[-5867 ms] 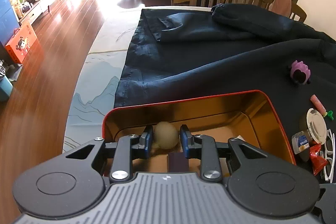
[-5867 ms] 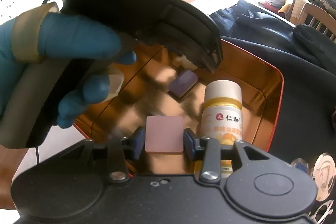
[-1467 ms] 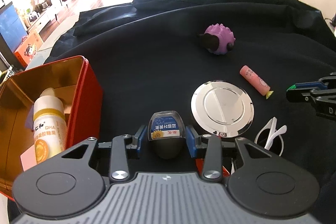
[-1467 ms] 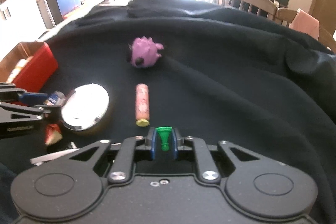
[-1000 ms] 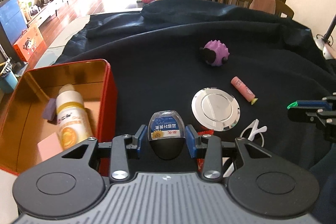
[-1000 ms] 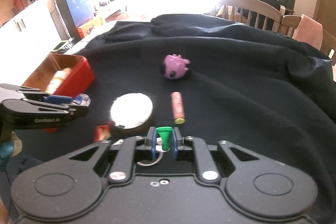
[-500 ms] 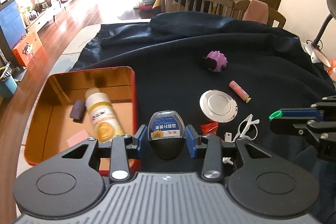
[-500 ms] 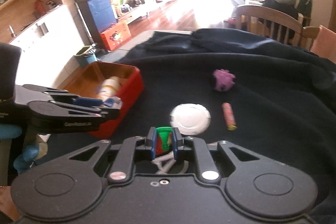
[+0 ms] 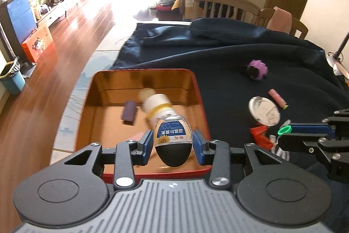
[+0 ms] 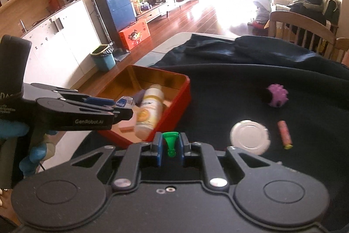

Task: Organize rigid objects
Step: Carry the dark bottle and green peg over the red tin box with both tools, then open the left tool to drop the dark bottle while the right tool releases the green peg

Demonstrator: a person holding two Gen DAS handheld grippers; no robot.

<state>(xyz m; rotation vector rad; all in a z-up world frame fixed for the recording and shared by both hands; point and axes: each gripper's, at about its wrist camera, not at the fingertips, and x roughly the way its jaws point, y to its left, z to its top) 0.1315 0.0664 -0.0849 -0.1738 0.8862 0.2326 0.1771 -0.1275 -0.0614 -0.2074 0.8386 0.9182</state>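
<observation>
The left hand-held gripper (image 9: 172, 144) clamps a small clear bottle with a blue label and black cap (image 9: 173, 141) between its blue pads and holds it over the near part of the red tin box (image 9: 201, 97). This box stands near the left edge of the desk, on the dark cloth (image 9: 218, 58). Inside lie a white supplement bottle (image 9: 157, 105), a purple block (image 9: 128, 110) and a pink block (image 10: 126, 128). The right hand-held gripper (image 10: 170, 144) is closed on a small green plastic piece (image 10: 170, 142). On the cloth lie a round silver lid (image 10: 249, 137), a pink tube (image 10: 284, 131) and a purple spiky toy (image 10: 277, 95).
</observation>
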